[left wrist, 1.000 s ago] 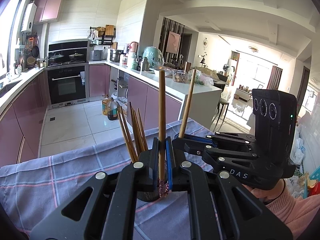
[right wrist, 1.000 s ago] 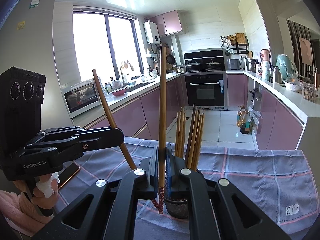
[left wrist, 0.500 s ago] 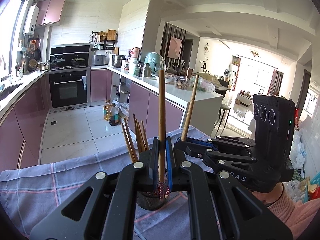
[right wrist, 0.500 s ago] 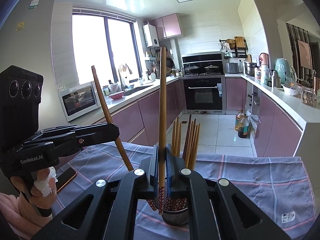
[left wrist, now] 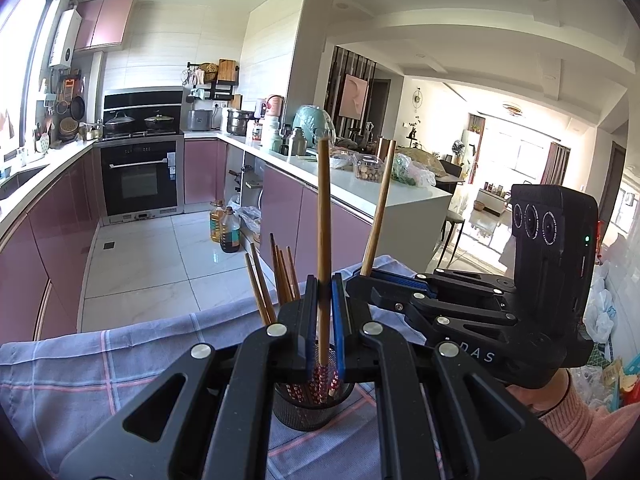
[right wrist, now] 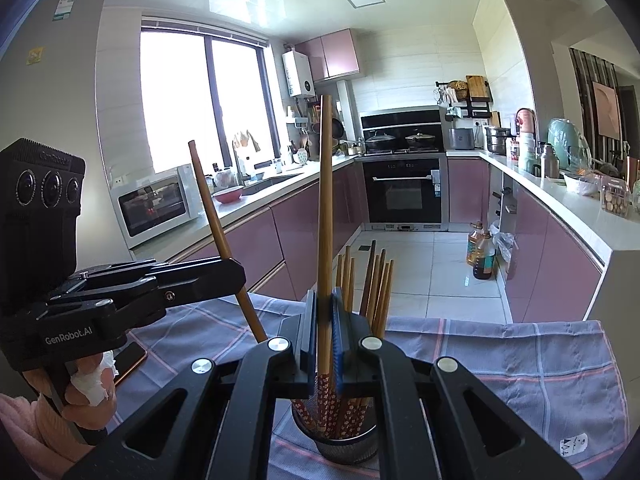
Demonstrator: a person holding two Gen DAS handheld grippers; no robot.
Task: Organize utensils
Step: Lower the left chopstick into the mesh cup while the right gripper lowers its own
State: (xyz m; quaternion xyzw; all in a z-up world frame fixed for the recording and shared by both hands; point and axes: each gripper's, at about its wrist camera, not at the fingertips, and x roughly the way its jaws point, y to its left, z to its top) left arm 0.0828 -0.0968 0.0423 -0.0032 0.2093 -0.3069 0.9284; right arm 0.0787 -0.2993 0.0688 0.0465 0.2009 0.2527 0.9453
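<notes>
My left tongs (left wrist: pixel 324 312) and right tongs (right wrist: pixel 325 312) each clamp one upright chopstick (left wrist: pixel 323 240) over the mesh holder (right wrist: pixel 346 446) on the near desk. A tilted release could miss the holder or tip it.

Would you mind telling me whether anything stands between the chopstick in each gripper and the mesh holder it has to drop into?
Nothing visible does. The left gripper holds its chopstick upright over the mesh holder; the right gripper does likewise with its chopstick. Only the chopstick bundle already standing inside crowds the opening.
</notes>
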